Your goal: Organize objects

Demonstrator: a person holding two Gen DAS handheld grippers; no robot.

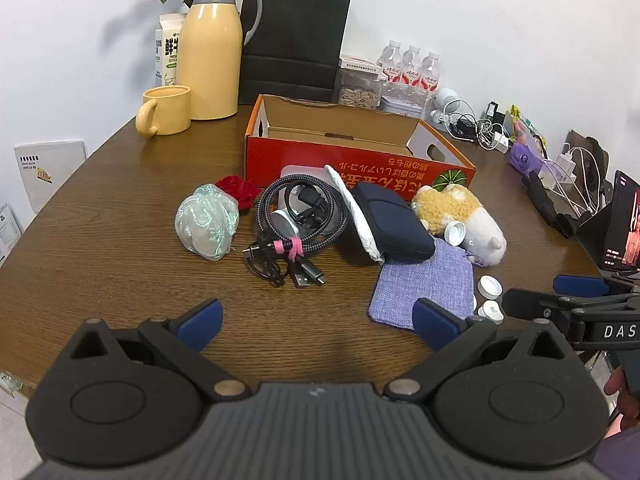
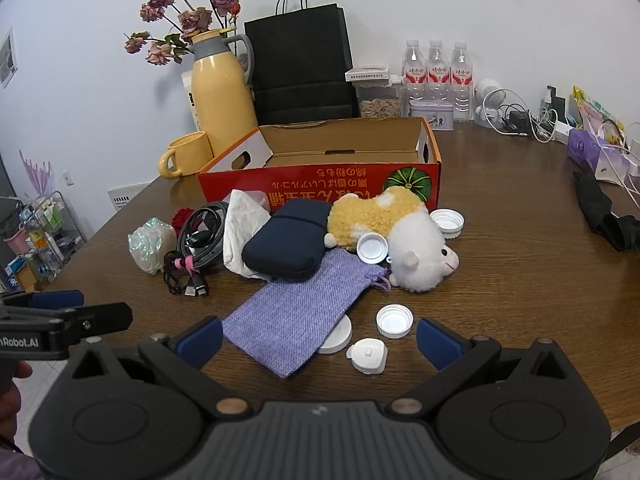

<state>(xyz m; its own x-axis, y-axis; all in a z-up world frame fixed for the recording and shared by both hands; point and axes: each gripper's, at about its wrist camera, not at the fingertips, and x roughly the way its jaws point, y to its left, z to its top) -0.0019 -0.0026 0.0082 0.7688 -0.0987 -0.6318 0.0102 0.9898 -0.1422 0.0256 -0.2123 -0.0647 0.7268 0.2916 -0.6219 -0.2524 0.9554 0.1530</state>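
The task looked hardly begun: the orange cardboard box stood open and seemed empty ahead of both tools, and all the loose things lay on the brown wooden table in front of it, so everything was left to do. The left tool was wide open with nothing between its blue pads, low over the table, and the right tool was wide open too, also empty. Ahead and to the left of the left tool lay a crumpled, shiny plastic bundle, with a red fabric rose just behind it. Straight ahead was a coil of braided cables, tied by a pink strap, stiff and round in shape. Next came a white padded piece leaning on a dark blue pouch, smooth and oblong. To the right of it lay a fluffy yellow and white plush toy on its side, touching the box front. Nearest to the right tool lay a flat purple woven bag, rough in texture, and just beside it several white plastic caps, round and hard, almost between the pads.
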